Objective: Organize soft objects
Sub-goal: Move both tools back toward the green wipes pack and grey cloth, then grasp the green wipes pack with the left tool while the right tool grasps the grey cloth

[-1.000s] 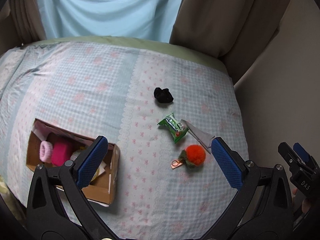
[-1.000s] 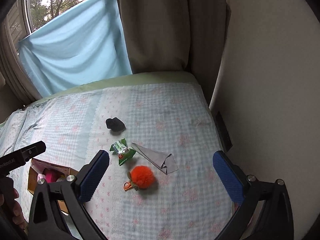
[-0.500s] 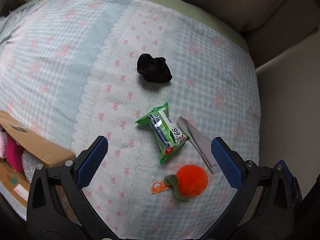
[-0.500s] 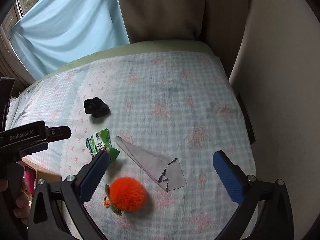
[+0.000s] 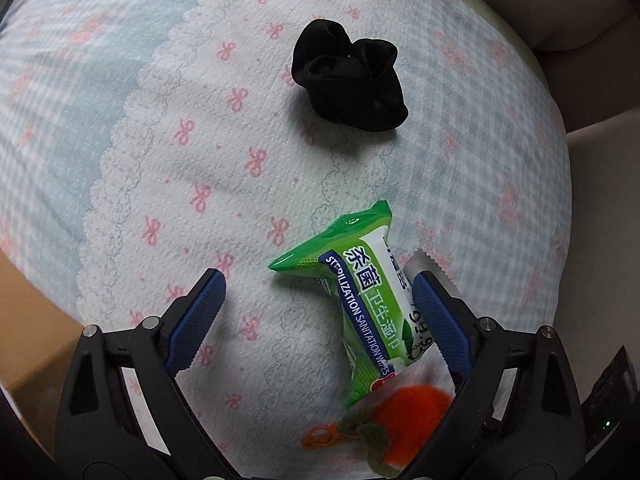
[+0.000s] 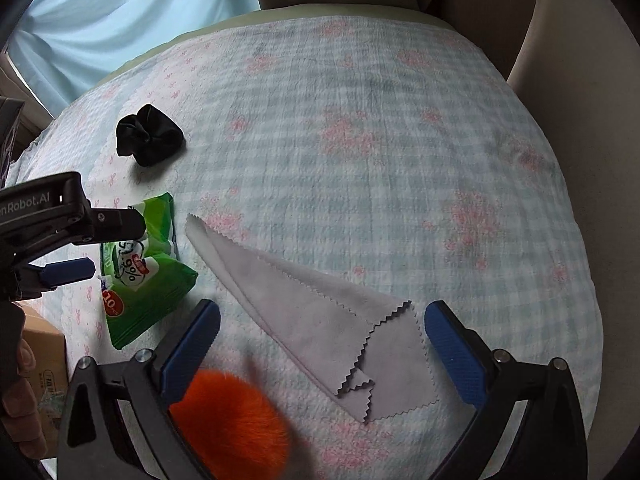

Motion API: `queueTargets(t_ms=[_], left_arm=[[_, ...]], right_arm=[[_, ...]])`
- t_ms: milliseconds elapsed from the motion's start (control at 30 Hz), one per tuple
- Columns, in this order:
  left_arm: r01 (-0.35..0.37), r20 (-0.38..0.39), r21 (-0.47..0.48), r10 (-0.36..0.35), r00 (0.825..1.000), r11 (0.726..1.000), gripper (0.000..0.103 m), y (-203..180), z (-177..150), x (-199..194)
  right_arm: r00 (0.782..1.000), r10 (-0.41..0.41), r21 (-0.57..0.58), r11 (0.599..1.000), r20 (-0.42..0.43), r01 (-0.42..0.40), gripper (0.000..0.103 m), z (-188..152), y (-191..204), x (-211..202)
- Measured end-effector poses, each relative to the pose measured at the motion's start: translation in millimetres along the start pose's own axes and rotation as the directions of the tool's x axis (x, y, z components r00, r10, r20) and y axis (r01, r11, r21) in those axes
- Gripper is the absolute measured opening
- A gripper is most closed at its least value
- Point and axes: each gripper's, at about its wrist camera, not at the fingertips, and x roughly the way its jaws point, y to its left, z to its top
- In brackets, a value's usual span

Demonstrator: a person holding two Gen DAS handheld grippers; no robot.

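A green pack of wet wipes (image 5: 366, 300) lies on the checked bedspread. My left gripper (image 5: 316, 312) is open and low over it, its right finger beside the pack; this gripper also shows in the right wrist view (image 6: 76, 248). A black scrunchie (image 5: 350, 88) lies farther off. An orange pompom keyring (image 5: 408, 412) lies close under the left gripper. My right gripper (image 6: 320, 344) is open above a folded grey cloth (image 6: 320, 316), with the pompom (image 6: 236, 424) under its left finger. The wipes (image 6: 140, 264) and scrunchie (image 6: 149, 135) lie to its left.
A cardboard box (image 5: 28, 320) sits at the left edge, also visible in the right wrist view (image 6: 44, 364). The bedspread (image 6: 400, 160) ends at a beige wall on the right and at curtains (image 6: 132, 16) at the back.
Both grippers have come down and forward toward the bed. The left one has closed in on the wipes pack, the right one on the grey cloth. Both stay open.
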Motion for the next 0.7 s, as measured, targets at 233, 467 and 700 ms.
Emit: queueTargets(t_ms=[233, 467, 700], left_arm=[[0.016, -0.009, 0.026, -0.015, 1.0, 1.0, 0.092, -15, 2, 13], [0.041, -0.033, 0.024, -0.04, 0.999, 0.999, 0.068, -25, 4, 31], [0.074, -0.037, 0.026, -0.073, 0.997, 0.997, 0.047, -26, 6, 29]], right_arm=[[0.999, -0.032, -0.047, 0.998, -0.016, 0.031, 0.08, -4, 7, 15], [0.999, -0.048, -0.046, 0.998, 0.006, 0.048, 0.059, -2, 4, 12], [0.999, -0.042, -0.004, 0.999, 0.023, 0.042, 0.019, 6, 1, 7]])
